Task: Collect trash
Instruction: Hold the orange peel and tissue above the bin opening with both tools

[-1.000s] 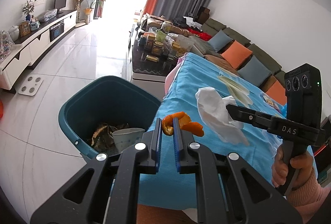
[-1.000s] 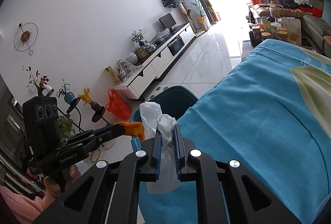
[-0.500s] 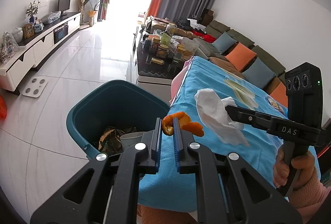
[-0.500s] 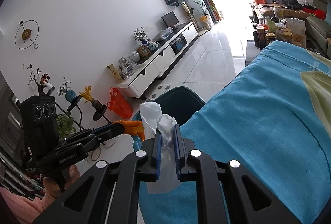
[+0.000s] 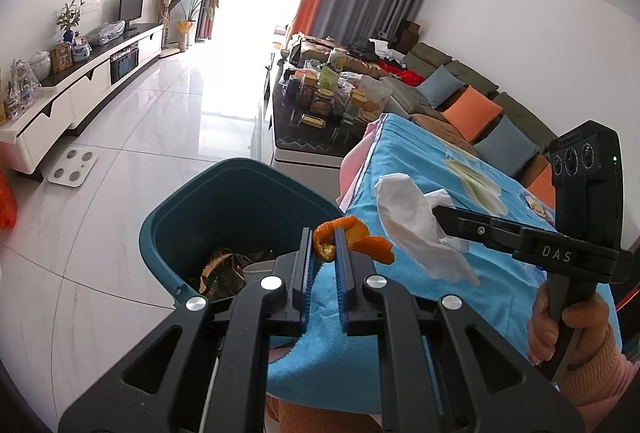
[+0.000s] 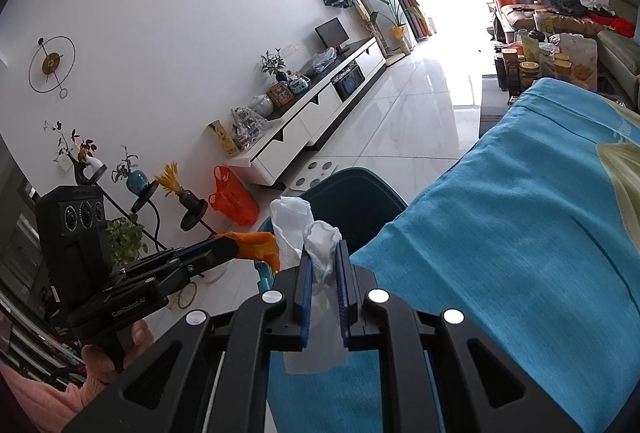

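My left gripper [image 5: 322,235] is shut on a curled orange peel [image 5: 352,235], held just past the near rim of a teal trash bin [image 5: 224,201] that has dark scraps and a paper cup inside. My right gripper [image 6: 323,251] is shut on a crumpled white tissue [image 6: 296,229], hanging over the edge of the blue-covered table [image 6: 520,225] beside the bin [image 6: 356,193]. Each view shows the other gripper: the right one [image 5: 438,211] with the tissue [image 5: 416,233], the left one [image 6: 230,243] with the peel [image 6: 258,247].
A low dark table [image 5: 316,129] crowded with jars stands beyond the bin. A sofa with cushions [image 5: 476,109] runs along the right wall. A white TV cabinet [image 5: 80,89] lines the left wall, with a scale [image 5: 72,173] and an orange bag [image 6: 232,201] on the tiled floor.
Both grippers have drifted slightly with their loads still gripped; the bin sits a little further right in the left wrist view. Grips are unchanged.
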{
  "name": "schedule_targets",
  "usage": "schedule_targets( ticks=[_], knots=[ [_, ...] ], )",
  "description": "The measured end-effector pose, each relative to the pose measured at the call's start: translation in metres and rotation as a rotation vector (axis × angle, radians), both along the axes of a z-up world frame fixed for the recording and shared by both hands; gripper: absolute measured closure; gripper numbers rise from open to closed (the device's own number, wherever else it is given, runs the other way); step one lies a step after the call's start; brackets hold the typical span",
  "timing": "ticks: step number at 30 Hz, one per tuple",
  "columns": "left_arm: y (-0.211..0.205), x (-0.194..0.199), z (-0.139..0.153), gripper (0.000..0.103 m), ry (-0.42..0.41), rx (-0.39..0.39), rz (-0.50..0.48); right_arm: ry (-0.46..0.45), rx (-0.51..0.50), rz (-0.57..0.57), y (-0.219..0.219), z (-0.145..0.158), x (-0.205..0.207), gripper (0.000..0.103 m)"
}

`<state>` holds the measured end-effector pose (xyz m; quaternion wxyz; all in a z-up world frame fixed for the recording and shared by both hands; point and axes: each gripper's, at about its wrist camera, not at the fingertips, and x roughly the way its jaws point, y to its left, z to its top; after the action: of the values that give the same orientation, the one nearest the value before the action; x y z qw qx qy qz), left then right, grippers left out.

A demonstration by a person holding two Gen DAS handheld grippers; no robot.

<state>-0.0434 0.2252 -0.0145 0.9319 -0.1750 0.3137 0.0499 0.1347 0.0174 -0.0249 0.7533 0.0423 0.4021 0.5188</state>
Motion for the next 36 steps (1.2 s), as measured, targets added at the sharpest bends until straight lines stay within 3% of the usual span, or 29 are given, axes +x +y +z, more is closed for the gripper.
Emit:
schedule_targets(
  ticks=[36],
  knots=[
    [0.006,0.008,-0.01,0.092,0.02,-0.005,0.067,0.028,-0.02,0.031,0.031,-0.002,0.011,0.093]
  ],
)
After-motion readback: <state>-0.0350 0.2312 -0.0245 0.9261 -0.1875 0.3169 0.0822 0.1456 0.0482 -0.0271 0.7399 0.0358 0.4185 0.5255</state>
